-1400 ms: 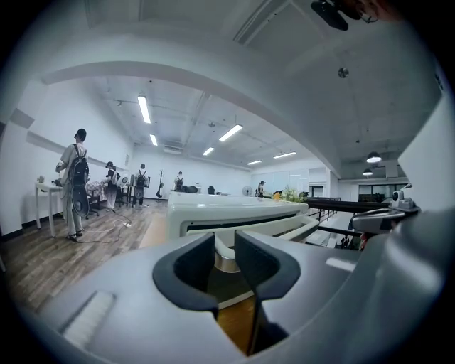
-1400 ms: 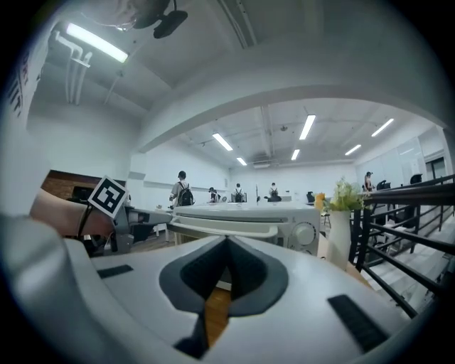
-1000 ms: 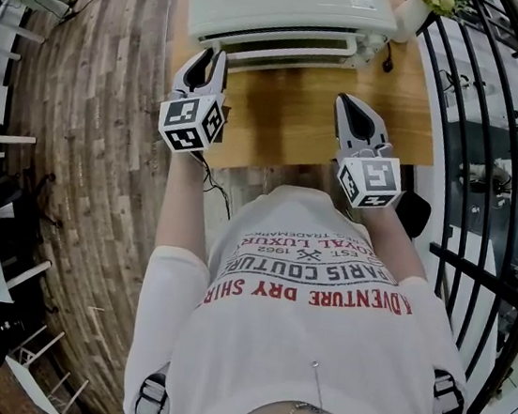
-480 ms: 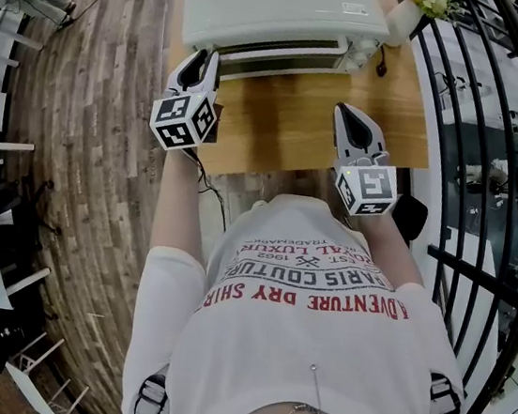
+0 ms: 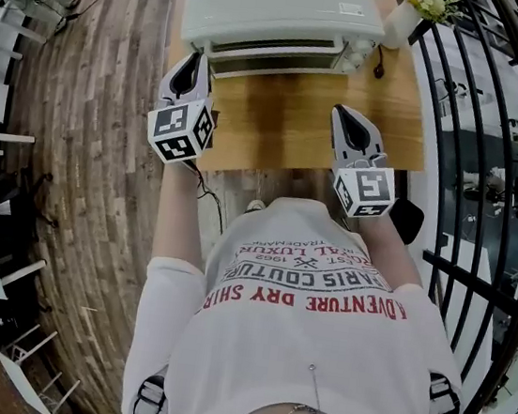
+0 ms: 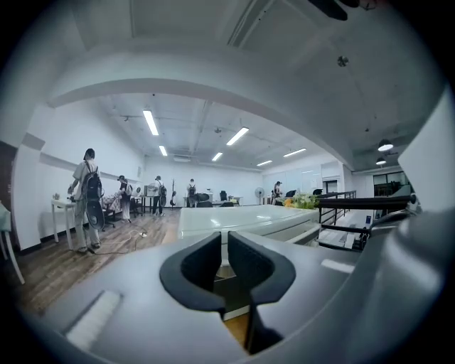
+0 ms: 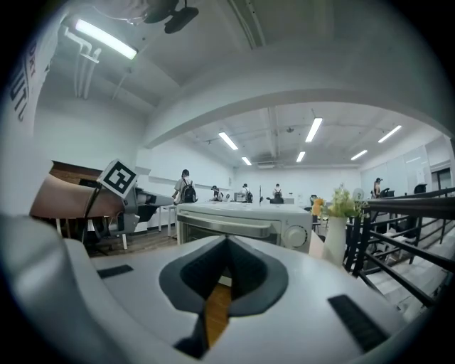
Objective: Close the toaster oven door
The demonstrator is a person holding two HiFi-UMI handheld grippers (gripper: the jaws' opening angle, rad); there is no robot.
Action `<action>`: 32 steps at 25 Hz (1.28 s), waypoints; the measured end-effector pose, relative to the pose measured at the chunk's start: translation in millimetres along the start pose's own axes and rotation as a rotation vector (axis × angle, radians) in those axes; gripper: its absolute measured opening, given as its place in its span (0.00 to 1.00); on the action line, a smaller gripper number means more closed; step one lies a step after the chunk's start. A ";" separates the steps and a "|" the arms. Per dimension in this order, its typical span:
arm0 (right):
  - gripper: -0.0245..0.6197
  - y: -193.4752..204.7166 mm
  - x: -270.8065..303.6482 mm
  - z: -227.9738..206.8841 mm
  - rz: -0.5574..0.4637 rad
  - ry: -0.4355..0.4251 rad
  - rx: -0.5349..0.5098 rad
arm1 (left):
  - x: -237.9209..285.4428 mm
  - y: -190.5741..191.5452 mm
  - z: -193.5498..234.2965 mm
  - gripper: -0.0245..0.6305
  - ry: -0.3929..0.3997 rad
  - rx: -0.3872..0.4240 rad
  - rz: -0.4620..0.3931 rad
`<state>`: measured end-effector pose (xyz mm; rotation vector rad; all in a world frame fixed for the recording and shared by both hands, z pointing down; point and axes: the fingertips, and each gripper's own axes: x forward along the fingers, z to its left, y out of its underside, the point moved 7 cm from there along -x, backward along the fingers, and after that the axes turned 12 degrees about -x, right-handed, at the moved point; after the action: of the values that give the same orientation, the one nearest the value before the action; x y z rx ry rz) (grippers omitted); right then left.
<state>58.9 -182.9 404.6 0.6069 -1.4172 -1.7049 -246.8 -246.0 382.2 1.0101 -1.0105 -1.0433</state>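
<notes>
A vase (image 5: 409, 15) stands right of the oven (image 5: 276, 5); a railing (image 5: 495, 138) edges the worktop (image 5: 289, 120). The oven, door shut, sits just ahead of the left hand-held gripper (image 5: 198, 55), whose empty jaws are closing. The right hand-held gripper (image 5: 341, 112) has its jaws together.

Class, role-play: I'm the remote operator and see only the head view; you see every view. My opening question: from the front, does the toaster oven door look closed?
Observer: Yes; the right gripper view shows the toaster oven door upright and shut.
Operator: Is the left hand-held gripper holding anything?
Observer: No; its jaws are closing, a thin gap between them, nothing inside.
Operator: And the right hand-held gripper?
Observer: Jaw tips touching, nothing between them.
</notes>
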 end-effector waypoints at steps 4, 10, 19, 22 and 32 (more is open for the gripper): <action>0.02 -1.0 -1.7 0.1 -0.020 -0.023 0.004 | -29.1 -5.4 -24.4 0.08 0.042 0.072 -0.036; 0.02 -4.0 -8.2 3.8 -0.046 -0.093 0.007 | -61.5 14.2 -55.0 0.06 0.090 0.041 -0.008; 0.02 -12.2 -20.8 4.3 -0.081 -0.146 -0.016 | -94.1 42.1 -90.7 0.06 0.146 0.030 0.053; 0.02 -16.2 -24.4 -0.5 -0.094 -0.149 -0.017 | -99.8 40.8 -96.7 0.06 0.147 0.026 0.045; 0.02 -15.3 -34.0 0.1 -0.104 -0.178 -0.031 | -110.4 34.3 -107.6 0.06 0.142 0.036 0.026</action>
<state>73.2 -154.3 385.3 0.5298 -1.5018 -1.8990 -158.0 -115.5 374.4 1.0825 -0.9270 -0.9215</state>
